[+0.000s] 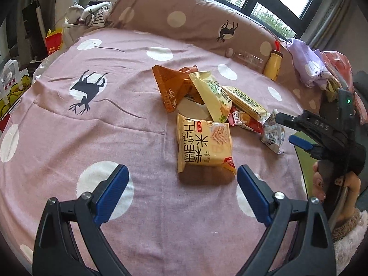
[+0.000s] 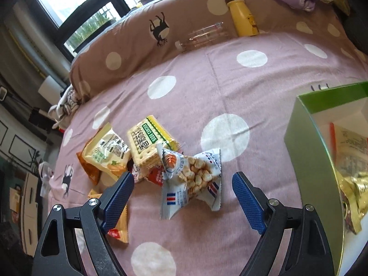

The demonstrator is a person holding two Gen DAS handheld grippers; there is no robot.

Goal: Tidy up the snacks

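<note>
Hovering wide-spread, left claw [image 1: 182, 177] faces rice-cracker packet [image 1: 203, 146]; right claw [image 2: 182, 184] faces popcorn packet [image 2: 195, 179].

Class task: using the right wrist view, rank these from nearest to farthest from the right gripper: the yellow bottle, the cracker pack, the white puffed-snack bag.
1. White puffed-snack bag, just ahead of the right gripper.
2. Cracker pack, behind it, left of centre.
3. Yellow bottle, far back against the brown pillow.

The bed sheet [image 1: 96, 138] is soft, matt pink cloth with white dots. The snack bags [image 2: 193, 179] are shiny, crinkly plastic. Each gripper [image 1: 182, 193] has smooth black plastic arms, bumpy blue pads [image 2: 247, 201] and shiny metal screws. The green box [image 2: 306, 147] looks like smooth card.
</note>
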